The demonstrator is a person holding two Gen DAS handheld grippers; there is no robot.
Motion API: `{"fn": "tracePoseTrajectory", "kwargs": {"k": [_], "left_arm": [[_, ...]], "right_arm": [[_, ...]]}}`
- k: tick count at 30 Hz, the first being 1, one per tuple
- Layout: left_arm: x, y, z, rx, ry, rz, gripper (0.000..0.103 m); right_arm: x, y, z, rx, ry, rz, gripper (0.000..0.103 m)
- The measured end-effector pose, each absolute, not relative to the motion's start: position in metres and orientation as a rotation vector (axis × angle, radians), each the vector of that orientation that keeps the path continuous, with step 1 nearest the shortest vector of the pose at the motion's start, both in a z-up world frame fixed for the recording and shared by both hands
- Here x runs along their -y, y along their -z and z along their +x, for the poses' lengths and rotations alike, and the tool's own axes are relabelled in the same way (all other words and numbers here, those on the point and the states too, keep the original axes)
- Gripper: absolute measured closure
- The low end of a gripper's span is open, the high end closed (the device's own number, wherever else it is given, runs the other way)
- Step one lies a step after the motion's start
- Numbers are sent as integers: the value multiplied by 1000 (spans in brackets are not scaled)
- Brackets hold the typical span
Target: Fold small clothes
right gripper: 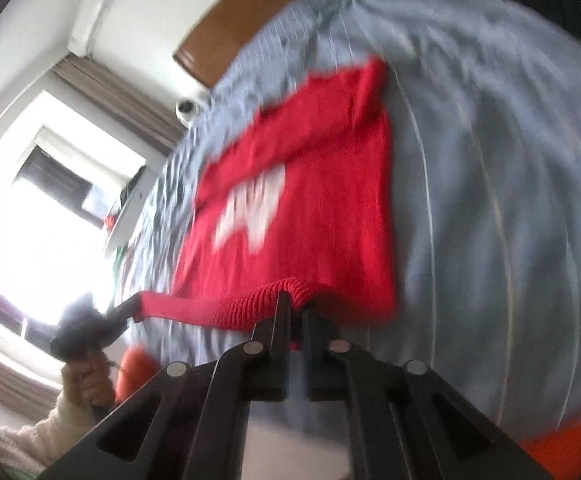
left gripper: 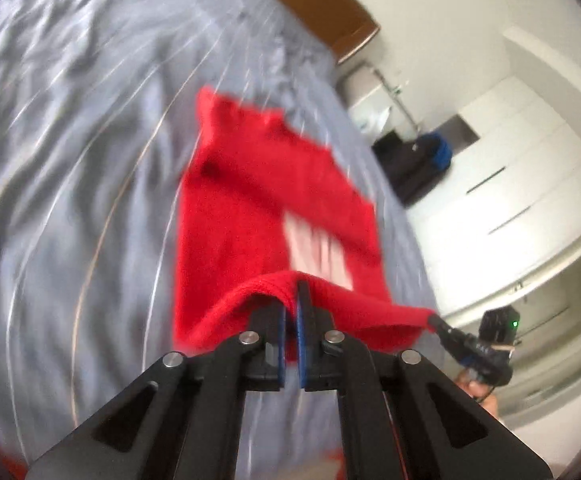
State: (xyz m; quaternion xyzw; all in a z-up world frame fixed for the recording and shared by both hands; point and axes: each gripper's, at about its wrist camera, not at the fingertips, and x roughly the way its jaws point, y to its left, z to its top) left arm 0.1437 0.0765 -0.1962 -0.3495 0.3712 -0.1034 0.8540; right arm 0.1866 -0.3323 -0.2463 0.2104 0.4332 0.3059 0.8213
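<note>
Left wrist view showed the left claw (left gripper: 292,300) and right claw (left gripper: 434,320) each pinching the red sweater's (left gripper: 246,208) ribbed hem above the bed (left gripper: 70,160), so both should lift evenly together.

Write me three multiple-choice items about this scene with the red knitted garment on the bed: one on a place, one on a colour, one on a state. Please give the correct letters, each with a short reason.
1. Where does the far part of the red garment lie?
A. on the striped grey bedcover
B. on a wooden floor
C. inside a drawer

2. What colour is the marking on the garment's front?
A. black
B. white
C. green

3. What is the state of the left claw and the right claw?
A. both wide open, holding nothing
B. only the left holds cloth
C. both shut on the garment's ribbed hem

Answers: 1 A, the bedcover shows all around the cloth. 2 B, a blurred white mark sits on the red. 3 C, each wrist view shows the hem pinched between closed fingers.
</note>
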Motion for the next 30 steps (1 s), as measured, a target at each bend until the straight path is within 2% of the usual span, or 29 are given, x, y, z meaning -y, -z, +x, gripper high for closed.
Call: {"fn": "tracePoseTrajectory", "kwargs": {"k": [5,12,15,16,18,19,20,21,26,29,30], "left_arm": [[-90,191,247,-768,138,-681,101],[-106,217,348,-831,18,-687,101],[-108,226,370,-856,-22,-682,97],[-111,230,377,-872,-47,-687,90],[-120,233,388,-878,-76,-721,53],[-127,230,386,-862,-116,-733,25],[-133,224,382,-831,-148,-734,18],[-138,217,374,-797,-166,-726,18],[-128,197,348,-777,-77,-622,17],[-94,210,345,-871,4,-483,8],[-82,225,346,-954,-8,-418,8]], "right_arm": [[310,226,282,-799,-607,435,99],[278,239,402,-832,-524,413,99],[274,252,431,-856,-511,417,99],[272,256,439,-868,-510,421,98],[272,269,456,-896,-491,455,95],[272,273,460,-900,-469,468,82],[276,274,463,-895,-439,481,73],[282,271,464,-876,-416,503,63],[281,231,444,-780,-514,403,64],[251,232,424,-857,-709,313,64],[244,239,419,-896,-735,288,62]]}}
